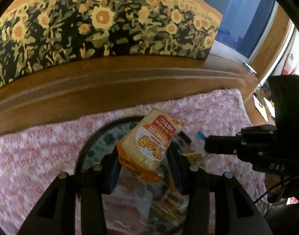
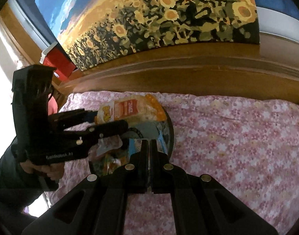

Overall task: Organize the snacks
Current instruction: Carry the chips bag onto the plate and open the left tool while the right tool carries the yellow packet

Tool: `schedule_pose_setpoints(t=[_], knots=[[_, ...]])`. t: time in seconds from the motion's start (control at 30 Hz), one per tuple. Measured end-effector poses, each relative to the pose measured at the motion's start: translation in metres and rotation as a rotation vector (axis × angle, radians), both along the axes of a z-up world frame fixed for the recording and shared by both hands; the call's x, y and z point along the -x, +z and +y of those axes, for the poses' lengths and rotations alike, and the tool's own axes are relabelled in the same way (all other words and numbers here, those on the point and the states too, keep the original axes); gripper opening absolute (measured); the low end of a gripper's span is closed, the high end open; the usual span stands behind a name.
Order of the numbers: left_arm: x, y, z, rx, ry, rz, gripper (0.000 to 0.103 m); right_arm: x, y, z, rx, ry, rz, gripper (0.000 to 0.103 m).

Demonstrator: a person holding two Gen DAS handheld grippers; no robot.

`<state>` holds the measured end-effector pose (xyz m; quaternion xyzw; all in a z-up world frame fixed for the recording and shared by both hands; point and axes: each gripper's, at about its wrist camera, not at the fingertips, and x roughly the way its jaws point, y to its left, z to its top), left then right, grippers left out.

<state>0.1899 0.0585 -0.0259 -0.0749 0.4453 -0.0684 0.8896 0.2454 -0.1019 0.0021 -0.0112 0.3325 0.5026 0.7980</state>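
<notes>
An orange and white snack packet (image 1: 151, 141) hangs between the fingers of my left gripper (image 1: 143, 152), which is shut on it. It is just above a round dark-rimmed tray (image 1: 94, 139) on the pink cloth. Several other wrapped snacks (image 1: 196, 156) lie in the tray. My right gripper (image 1: 206, 146) reaches in from the right beside the packet. In the right wrist view my right gripper (image 2: 148, 143) is shut with nothing in it, over the tray (image 2: 170, 129). The left gripper (image 2: 110, 120) carries the packet (image 2: 129, 108) over the tray's far side. Loose snacks (image 2: 110, 162) lie under it.
A pink floral cloth (image 2: 237, 137) covers the surface. Behind it runs a brown wooden ledge (image 1: 110, 82) with a sunflower painting (image 1: 100, 19) leaning on it. A red box (image 2: 57, 60) stands at the ledge's left end. A hand (image 2: 43, 170) holds the left gripper's handle.
</notes>
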Motion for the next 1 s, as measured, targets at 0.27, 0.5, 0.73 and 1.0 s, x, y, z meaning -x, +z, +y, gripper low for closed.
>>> schedule_pose_setpoints(t=[0.27, 0.5, 0.73, 1.0], knots=[[-0.022, -0.005, 0.022, -0.067, -0.152, 0.056, 0.047, -0.001, -0.005, 0.016, 0.025, 0.024, 0.007, 0.003], [-0.024, -0.01, 0.039, -0.077, -0.129, 0.13, 0.072, -0.004, -0.006, 0.018, 0.034, 0.013, 0.017, 0.003], [-0.014, -0.011, 0.046, 0.003, -0.119, 0.138, 0.092, -0.004, -0.009, 0.022, 0.033, 0.03, 0.023, 0.003], [-0.012, 0.003, 0.041, -0.014, -0.061, 0.09, 0.092, -0.001, -0.008, 0.029, 0.036, 0.034, 0.01, 0.003]])
